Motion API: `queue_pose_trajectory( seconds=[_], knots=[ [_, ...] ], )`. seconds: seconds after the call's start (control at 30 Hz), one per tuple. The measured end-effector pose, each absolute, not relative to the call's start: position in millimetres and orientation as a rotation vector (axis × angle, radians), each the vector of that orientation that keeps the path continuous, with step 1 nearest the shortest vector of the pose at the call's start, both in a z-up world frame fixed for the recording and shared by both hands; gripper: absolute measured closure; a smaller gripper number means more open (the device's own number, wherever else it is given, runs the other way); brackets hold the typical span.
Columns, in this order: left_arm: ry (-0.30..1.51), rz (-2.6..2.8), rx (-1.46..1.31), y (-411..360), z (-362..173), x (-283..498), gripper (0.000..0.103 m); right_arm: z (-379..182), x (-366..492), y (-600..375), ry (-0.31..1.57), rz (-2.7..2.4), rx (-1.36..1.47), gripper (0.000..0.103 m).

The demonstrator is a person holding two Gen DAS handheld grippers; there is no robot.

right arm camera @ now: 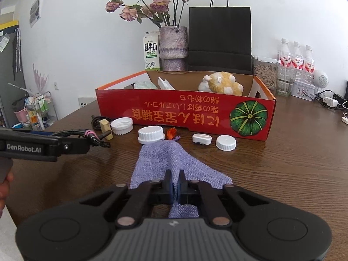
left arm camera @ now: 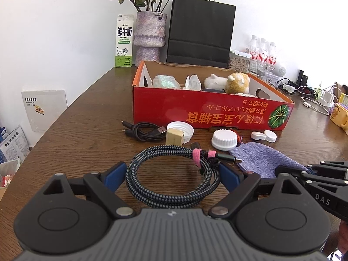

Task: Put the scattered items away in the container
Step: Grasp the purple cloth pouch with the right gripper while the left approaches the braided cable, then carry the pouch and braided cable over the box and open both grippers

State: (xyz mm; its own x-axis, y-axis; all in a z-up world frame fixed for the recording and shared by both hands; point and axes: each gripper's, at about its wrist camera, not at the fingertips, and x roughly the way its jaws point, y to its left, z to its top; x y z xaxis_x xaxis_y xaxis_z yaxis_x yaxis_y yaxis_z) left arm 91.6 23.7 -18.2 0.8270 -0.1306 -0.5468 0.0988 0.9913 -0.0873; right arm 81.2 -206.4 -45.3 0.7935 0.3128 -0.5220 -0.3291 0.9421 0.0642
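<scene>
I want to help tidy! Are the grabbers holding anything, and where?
The right gripper pinches the purple cloth at its near edge. The left gripper holds nothing.

A brown wooden table [left arm camera: 91, 117] is seen. On it are set a red box [right arm camera: 184, 113], cables [left arm camera: 171, 174], white caps [right arm camera: 151, 134], a purple cloth [right arm camera: 171, 163], a vase [left arm camera: 149, 34] and a milk carton [left arm camera: 124, 41].
</scene>
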Motion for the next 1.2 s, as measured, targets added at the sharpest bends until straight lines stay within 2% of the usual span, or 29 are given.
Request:
queue_pose_trajectory(
  seconds=[0.37,0.63,1.0,1.2],
  knots=[
    [0.486,-0.142,-0.042,15,11,81,0.012,1,62,-226,0.379,0.331,-0.002,0.1],
    [0.377,-0.157,-0.03,2,45,98,0.012,37,94,-221,0.266,0.316,0.003,0.1],
    [0.293,-0.126,-0.072,-11,73,174,0.012,54,187,-195,0.208,0.294,0.025,0.1],
    [0.312,-0.063,-0.113,-4,66,244,0.012,33,244,-182,0.235,0.29,0.058,0.1]
  ],
)
